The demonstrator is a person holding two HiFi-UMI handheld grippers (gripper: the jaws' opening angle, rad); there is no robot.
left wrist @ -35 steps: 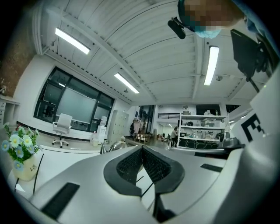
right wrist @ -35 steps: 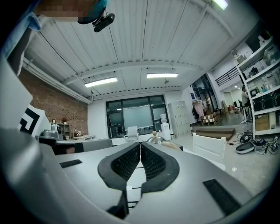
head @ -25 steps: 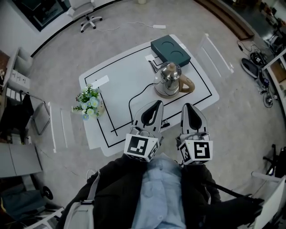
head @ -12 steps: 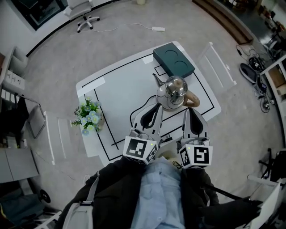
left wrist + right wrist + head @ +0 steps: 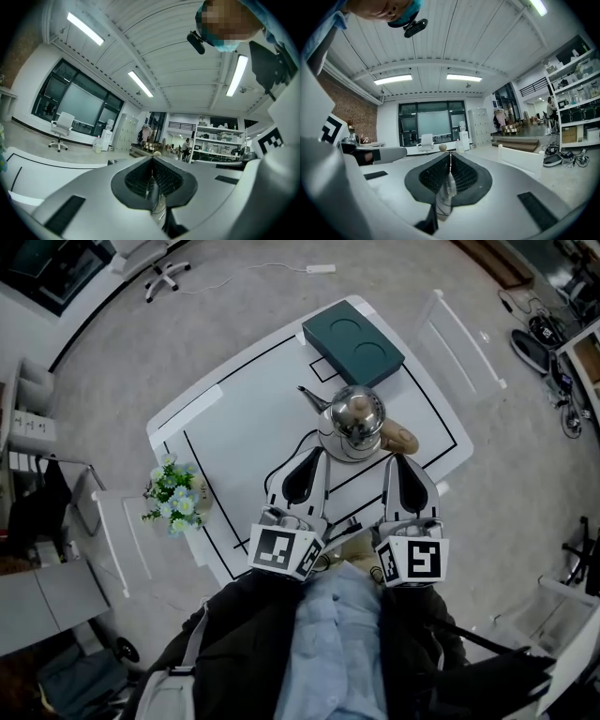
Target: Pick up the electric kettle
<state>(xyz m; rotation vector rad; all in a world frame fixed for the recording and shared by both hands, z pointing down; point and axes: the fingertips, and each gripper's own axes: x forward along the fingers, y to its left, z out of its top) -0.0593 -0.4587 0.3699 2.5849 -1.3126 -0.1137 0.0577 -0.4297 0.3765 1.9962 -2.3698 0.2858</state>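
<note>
A shiny steel electric kettle (image 5: 349, 423) stands on the white table (image 5: 234, 418), its spout to the left and its wooden handle (image 5: 398, 438) to the right. My left gripper (image 5: 314, 453) is shut and empty, its tip just short of the kettle's near left side. My right gripper (image 5: 399, 461) is also shut and empty, close below the handle. In the left gripper view the shut jaws (image 5: 152, 158) fill the lower frame; the right gripper view shows the same (image 5: 450, 157). A small pale knob (image 5: 442, 147) peeks over the right tips; the kettle's body is hidden there.
A dark green box (image 5: 352, 343) lies behind the kettle. A pot of flowers (image 5: 172, 502) sits at the table's left edge. A black cable (image 5: 278, 451) runs across the table. Pale chairs stand at the right (image 5: 464, 343) and left (image 5: 112, 531).
Both grippers have moved forward towards the kettle, and their tips now sit close beside it. Both stayed shut. The kettle has not moved on the table.
</note>
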